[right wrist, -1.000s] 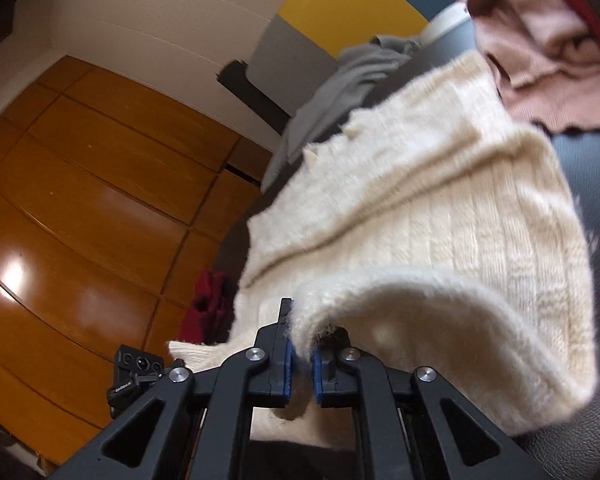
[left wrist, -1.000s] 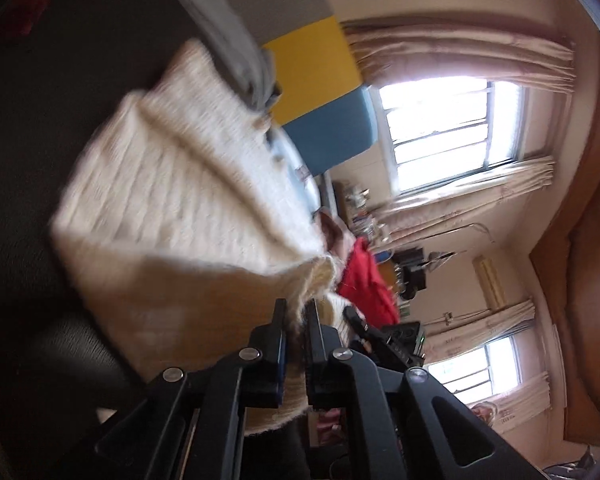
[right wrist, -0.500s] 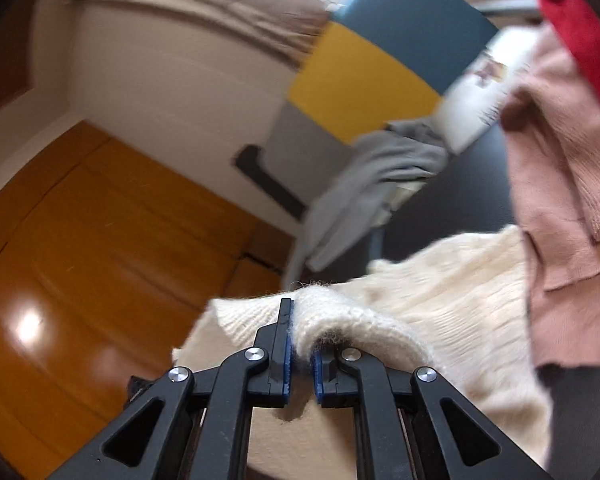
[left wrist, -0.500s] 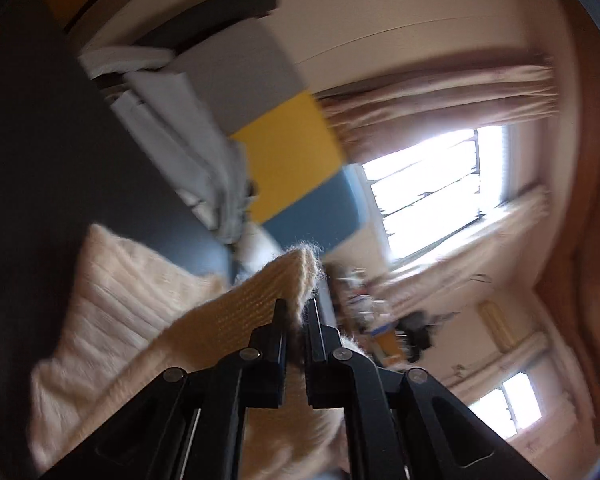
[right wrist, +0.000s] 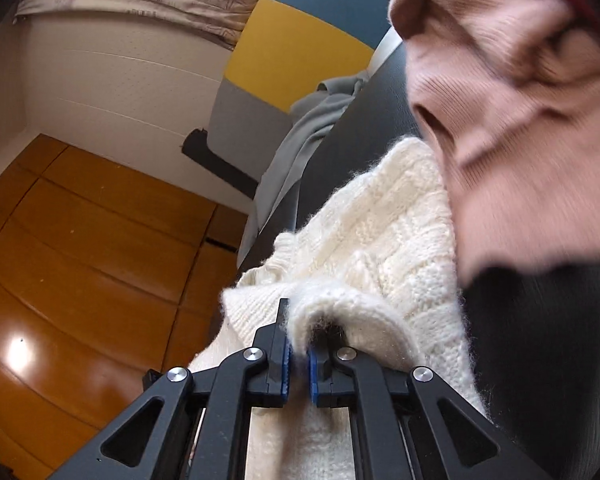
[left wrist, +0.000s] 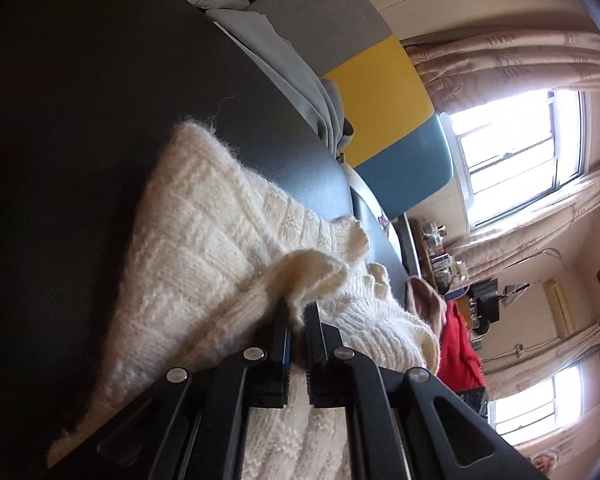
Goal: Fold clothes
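Note:
A cream cable-knit sweater (left wrist: pixel 204 240) lies on the dark leather surface (left wrist: pixel 80 120), its near part doubled over onto the rest. My left gripper (left wrist: pixel 296 312) is shut on a bunched fold of its edge, low over the knit. In the right wrist view the same cream sweater (right wrist: pixel 380 232) spreads ahead, and my right gripper (right wrist: pixel 298 320) is shut on a rolled fold of it, with knit squeezed between the blue pads (right wrist: pixel 286 364).
A pink knit garment (right wrist: pixel 512 128) lies bunched just right of the sweater, with a red garment (left wrist: pixel 456 344) beyond it. Grey cloth (right wrist: pixel 300 136) hangs over the far edge by a grey, yellow and blue chair back (left wrist: pixel 380 76). Wooden floor (right wrist: pixel 80 260) lies left.
Both grippers have carried the held sweater edge forward and down. The knit that hung lifted now lies folded over on the dark surface, and the pink garment looms closer on the right.

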`<state>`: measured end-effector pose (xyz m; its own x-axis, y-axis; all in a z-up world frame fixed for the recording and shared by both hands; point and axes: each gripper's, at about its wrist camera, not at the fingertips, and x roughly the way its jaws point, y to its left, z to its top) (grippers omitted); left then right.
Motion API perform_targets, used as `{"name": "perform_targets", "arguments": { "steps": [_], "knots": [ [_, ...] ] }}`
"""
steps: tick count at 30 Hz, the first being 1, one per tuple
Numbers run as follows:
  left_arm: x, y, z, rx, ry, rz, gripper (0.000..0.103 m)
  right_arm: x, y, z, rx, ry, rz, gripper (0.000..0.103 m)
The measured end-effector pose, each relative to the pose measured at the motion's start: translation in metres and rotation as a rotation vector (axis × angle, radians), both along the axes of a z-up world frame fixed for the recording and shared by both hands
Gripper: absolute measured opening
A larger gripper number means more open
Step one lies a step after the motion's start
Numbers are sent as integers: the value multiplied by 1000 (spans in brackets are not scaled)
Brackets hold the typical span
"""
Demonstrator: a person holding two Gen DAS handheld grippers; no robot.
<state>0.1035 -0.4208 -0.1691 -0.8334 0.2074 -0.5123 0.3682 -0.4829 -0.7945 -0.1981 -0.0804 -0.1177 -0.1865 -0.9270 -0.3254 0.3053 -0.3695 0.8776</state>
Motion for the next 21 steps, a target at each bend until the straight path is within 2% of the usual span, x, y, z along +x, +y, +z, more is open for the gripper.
{"name": "perform_targets", "arguments": {
  "steps": [2,3,4,7,9,10,11,12,13,16,18,19,21],
  "knots": [
    [8,0,12,11,-13,0,5,5,3,1,-10,-52,8,6],
    [13,0,19,18,-14,1,5,6,3,2,-20,-89,15,10],
    [17,-3,29,35,11,11,5,6,2,6,-22,-103,16,11],
    [22,-17,53,69,78,32,5,5,6,29,-29,-36,-17,14],
    [13,-24,65,72,88,35,6,-3,14,31,-45,-50,-80,14],
    [4,-26,65,80,71,21,14,-8,16,29,-56,-76,-100,25],
    [-4,-30,62,98,41,1,27,-10,15,25,-67,-106,-95,39],
    [-8,-34,58,116,2,-1,31,-12,12,22,-76,-133,-77,74],
    [-11,-38,55,132,-33,0,31,-11,10,22,-82,-143,-60,78],
    [7,-45,58,106,-33,31,33,0,9,40,-87,-87,21,78],
    [21,-48,62,44,-51,47,37,10,14,57,-53,-7,56,78],
    [25,-48,63,8,-70,38,39,15,17,67,-19,46,64,78],
    [32,-47,64,-63,-106,18,39,23,19,85,113,176,61,78]
  ]
}}
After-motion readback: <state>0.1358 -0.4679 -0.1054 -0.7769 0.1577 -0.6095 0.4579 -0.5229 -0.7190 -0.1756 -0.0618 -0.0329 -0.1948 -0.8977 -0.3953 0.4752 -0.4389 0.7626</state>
